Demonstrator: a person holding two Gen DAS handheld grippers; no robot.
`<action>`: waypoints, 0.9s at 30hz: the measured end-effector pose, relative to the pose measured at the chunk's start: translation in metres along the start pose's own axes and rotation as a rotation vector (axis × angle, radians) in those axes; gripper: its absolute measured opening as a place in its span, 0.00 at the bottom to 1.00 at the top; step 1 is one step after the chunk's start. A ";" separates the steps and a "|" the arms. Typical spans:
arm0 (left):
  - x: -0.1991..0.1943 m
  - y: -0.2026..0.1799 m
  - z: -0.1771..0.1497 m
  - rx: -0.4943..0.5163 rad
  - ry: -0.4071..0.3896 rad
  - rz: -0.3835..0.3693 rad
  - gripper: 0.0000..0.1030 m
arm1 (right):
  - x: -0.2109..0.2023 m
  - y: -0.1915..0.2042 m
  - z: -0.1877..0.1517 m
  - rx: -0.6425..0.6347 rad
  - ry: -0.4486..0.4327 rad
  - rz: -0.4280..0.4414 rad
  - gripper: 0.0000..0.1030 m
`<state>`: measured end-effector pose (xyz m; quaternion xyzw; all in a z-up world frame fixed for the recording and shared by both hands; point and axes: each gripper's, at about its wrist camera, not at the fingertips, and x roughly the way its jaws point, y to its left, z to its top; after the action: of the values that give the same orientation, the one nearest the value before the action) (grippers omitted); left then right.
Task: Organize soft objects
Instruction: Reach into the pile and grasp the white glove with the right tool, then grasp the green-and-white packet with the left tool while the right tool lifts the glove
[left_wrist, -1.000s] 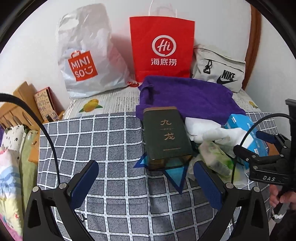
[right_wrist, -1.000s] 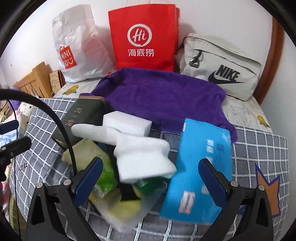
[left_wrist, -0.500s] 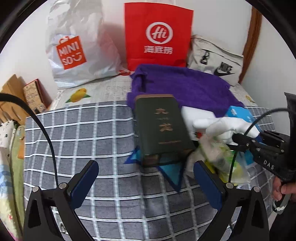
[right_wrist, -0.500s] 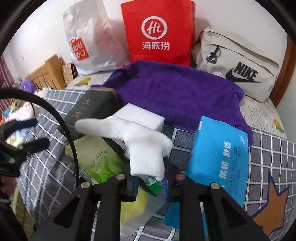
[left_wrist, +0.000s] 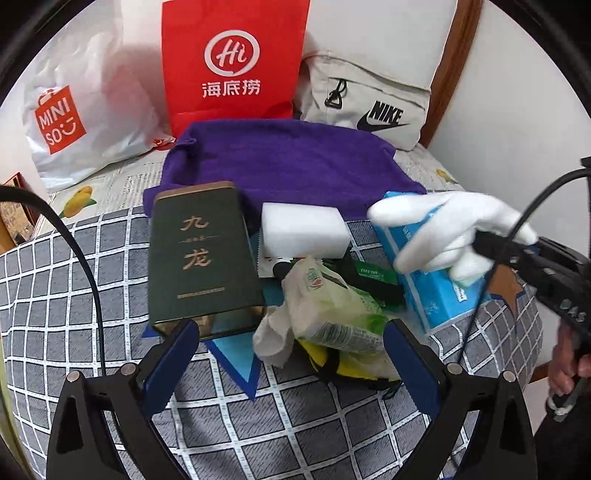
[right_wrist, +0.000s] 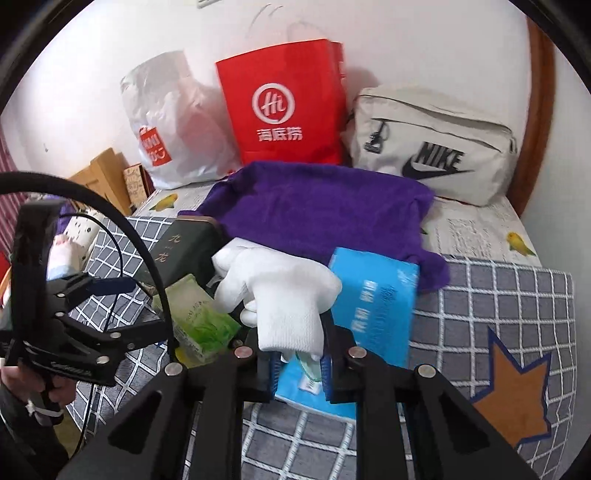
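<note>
A white glove (right_wrist: 280, 291) hangs lifted above the pile, and my right gripper (right_wrist: 297, 362) is shut on its cuff. The left wrist view shows the same glove (left_wrist: 450, 229) at the right, over the blue tissue pack (left_wrist: 432, 291). My left gripper (left_wrist: 290, 358) is open low over the pile, its fingers either side of a green wipes pack (left_wrist: 332, 306) and a white cloth (left_wrist: 273, 339), touching neither. A white sponge block (left_wrist: 303, 230) and a dark green tin box (left_wrist: 201, 254) lie beside them. Behind spreads a purple towel (left_wrist: 280, 158).
Against the wall stand a red paper bag (left_wrist: 232, 62), a white Miniso bag (left_wrist: 81, 110) and a beige Nike bag (left_wrist: 369, 99). The grey checked bedcover (left_wrist: 74, 295) runs under everything. A wooden frame (right_wrist: 103, 173) edges the bed's left side.
My right gripper has shut on the white glove and lifted it off the pile. My left gripper has moved closer to the pile and tilted further down.
</note>
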<state>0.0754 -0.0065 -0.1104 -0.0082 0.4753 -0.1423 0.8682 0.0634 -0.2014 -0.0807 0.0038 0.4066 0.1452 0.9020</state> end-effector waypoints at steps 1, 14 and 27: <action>0.002 -0.002 0.000 0.003 0.003 0.003 0.94 | -0.003 -0.004 -0.001 0.009 0.000 0.001 0.17; 0.026 -0.020 0.002 0.025 0.075 -0.019 0.65 | -0.016 -0.027 -0.017 0.070 -0.013 0.021 0.17; 0.042 -0.027 0.011 -0.047 0.142 -0.045 0.72 | -0.012 -0.045 -0.026 0.116 -0.019 0.060 0.18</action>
<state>0.0994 -0.0446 -0.1347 -0.0292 0.5386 -0.1510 0.8284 0.0484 -0.2512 -0.0948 0.0696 0.4057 0.1481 0.8992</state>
